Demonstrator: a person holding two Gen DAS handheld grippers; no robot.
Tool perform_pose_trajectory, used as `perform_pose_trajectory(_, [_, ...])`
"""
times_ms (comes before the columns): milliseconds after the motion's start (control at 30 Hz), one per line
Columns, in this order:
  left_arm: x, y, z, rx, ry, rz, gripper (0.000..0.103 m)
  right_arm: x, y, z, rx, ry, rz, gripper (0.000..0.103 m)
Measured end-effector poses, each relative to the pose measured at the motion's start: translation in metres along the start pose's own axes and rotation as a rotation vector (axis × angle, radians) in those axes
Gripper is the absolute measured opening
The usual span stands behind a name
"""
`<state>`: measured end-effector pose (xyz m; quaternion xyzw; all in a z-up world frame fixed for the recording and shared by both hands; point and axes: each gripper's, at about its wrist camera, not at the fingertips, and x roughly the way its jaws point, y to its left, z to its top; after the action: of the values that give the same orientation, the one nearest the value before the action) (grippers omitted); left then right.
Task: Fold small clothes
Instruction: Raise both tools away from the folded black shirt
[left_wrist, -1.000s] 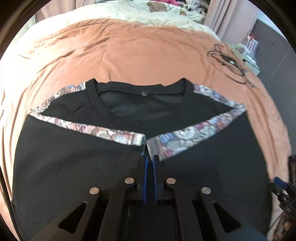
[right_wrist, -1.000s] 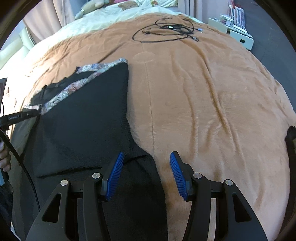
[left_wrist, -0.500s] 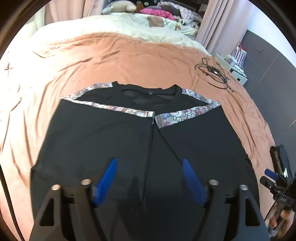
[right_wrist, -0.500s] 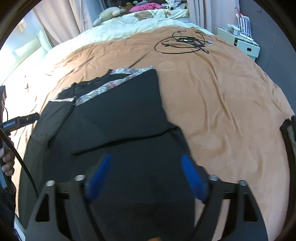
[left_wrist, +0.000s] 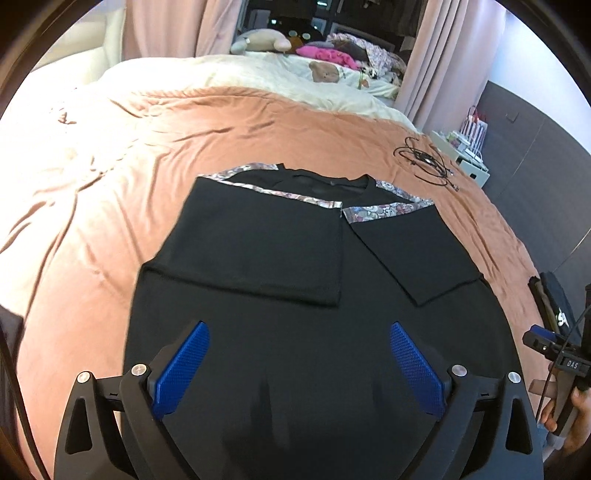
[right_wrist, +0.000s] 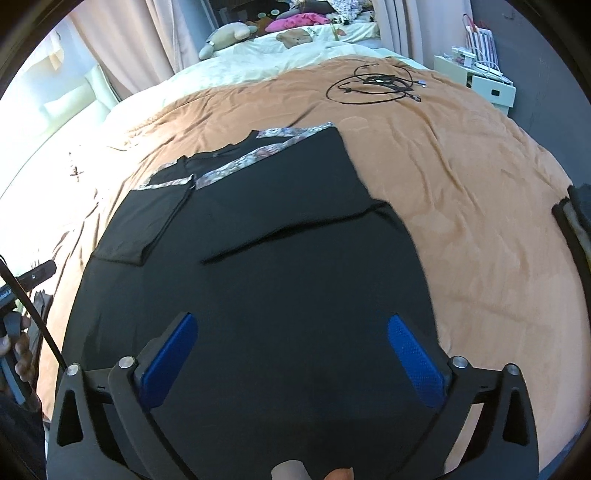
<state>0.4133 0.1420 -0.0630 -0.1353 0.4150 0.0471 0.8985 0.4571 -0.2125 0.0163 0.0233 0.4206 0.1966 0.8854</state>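
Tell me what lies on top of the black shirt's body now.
On the black shirt lie its own two sleeves, folded inward, their floral bands meeting below the collar. The fabric beneath the sleeves is covered. Nothing else rests on it.

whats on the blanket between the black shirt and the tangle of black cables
Nothing: in the right wrist view, only bare brown blanket separates the black shirt from the cables. The left wrist view agrees.
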Motion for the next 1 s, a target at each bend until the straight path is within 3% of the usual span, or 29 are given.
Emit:
perform_pose_trajectory(200, [-0.039, 0.013, -0.035, -0.018, -0.048, -0.018, 0.099, -0.025, 0.011, -0.028, -0.031, -0.015, -0.025, 0.103])
perform_pose_trajectory(500, [-0.11, 0.02, -0.094, -0.003, -0.147, 0.0, 0.101, -0.09, 0.019, -0.091, -0.07, -0.148, -0.02, 0.103])
perform_pose_trajectory(567, [-0.124, 0.02, -0.108, 0.003, -0.162, 0.006, 0.101, -0.107, 0.021, -0.109, -0.087, -0.185, -0.056, 0.103])
perform_pose_trajectory(767, [-0.164, 0.023, -0.155, 0.013, -0.214, 0.023, 0.101, -0.139, 0.016, -0.152, -0.074, -0.203, -0.047, 0.103])
perform_pose_trajectory(900, [-0.183, 0.026, -0.186, 0.029, -0.214, 0.029, 0.101, -0.163, 0.011, -0.178, -0.099, -0.261, -0.103, 0.103])
perform_pose_trajectory(1000, [-0.196, 0.027, -0.206, 0.052, -0.214, 0.063, 0.101, -0.174, 0.009, -0.194, -0.125, -0.224, -0.107, 0.103])
